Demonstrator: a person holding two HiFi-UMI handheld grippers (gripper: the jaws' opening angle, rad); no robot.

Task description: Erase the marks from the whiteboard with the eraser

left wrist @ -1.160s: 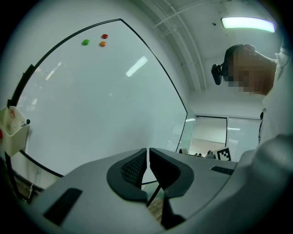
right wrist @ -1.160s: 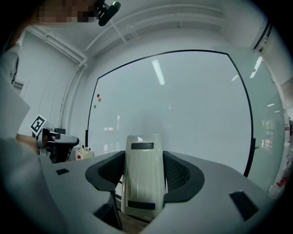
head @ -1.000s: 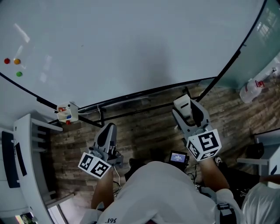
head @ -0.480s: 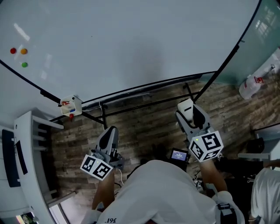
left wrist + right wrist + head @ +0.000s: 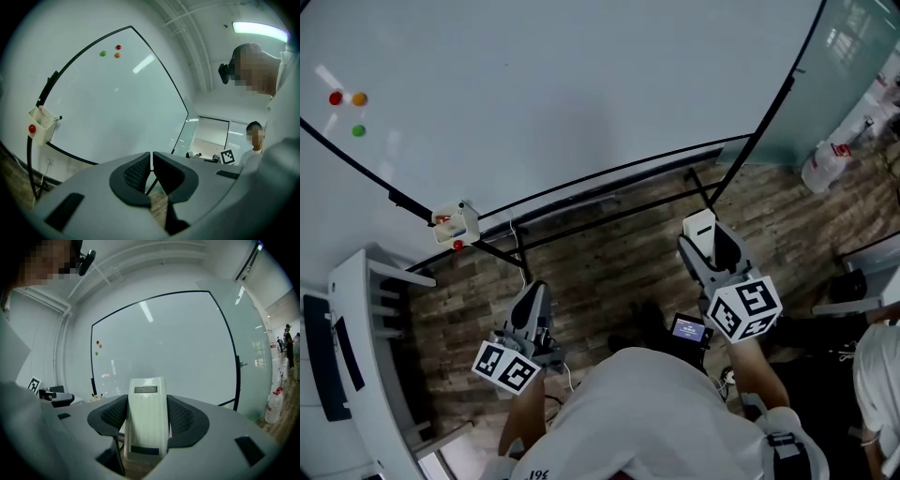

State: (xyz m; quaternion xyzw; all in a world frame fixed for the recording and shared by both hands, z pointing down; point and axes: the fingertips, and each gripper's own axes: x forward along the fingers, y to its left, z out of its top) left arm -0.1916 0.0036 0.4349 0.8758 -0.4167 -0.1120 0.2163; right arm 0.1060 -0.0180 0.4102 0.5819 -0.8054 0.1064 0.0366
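Dim, bluish head view; fisheye-warped gripper views, ceiling light [image 5: 260,29] glare streaks on whiteboard [image 5: 112,103]

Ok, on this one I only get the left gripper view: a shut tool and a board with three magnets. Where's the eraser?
Observer: The right tool is shut on the eraser, a white block standing up between its jaws.
Operator: Is it on the board?
Observer: No. In the head view it hangs over the wood floor, apart from the whiteboard.
Operator: Anything near that side?
Observer: A white bottle stands on the floor beyond the board's right end.
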